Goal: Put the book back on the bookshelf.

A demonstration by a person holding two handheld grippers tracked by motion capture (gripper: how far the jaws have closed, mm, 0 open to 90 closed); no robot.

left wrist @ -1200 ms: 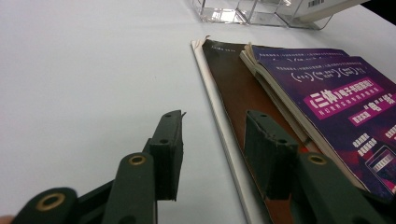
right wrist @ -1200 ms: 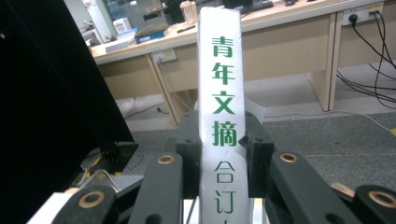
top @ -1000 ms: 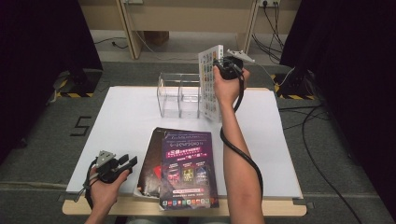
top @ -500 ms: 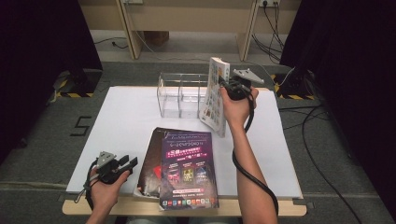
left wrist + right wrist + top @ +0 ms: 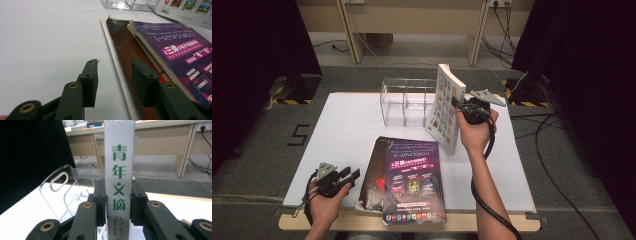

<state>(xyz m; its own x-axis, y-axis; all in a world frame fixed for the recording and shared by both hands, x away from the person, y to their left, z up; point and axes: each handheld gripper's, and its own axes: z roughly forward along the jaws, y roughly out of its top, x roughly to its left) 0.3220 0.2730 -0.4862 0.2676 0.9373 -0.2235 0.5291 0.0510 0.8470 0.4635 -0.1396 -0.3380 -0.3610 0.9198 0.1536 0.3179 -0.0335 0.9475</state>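
Two grippers in play. Right gripper (image 5: 460,106) clamps a thick white-spined book (image 5: 443,110) by its spine, upright, lower edge on the worktop (image 5: 347,125) just beside the right end of the clear acrylic rack (image 5: 407,102) near the far edge. In the right gripper view the spine (image 5: 119,177) with green characters sits between both jaws, pads against its two sides; the jaws have just been opening a little, book between them. Rack dividers (image 5: 60,195) show to the left of the spine.

Left gripper (image 5: 343,178) rests near the front-left corner, jaws parted at medium width, nothing between them. Just beside it at the front edge: purple magazine (image 5: 413,180) stacked on a dark-covered book (image 5: 373,177). Left gripper view: jaws point along that dark cover's (image 5: 127,50) spine edge, apart from it.
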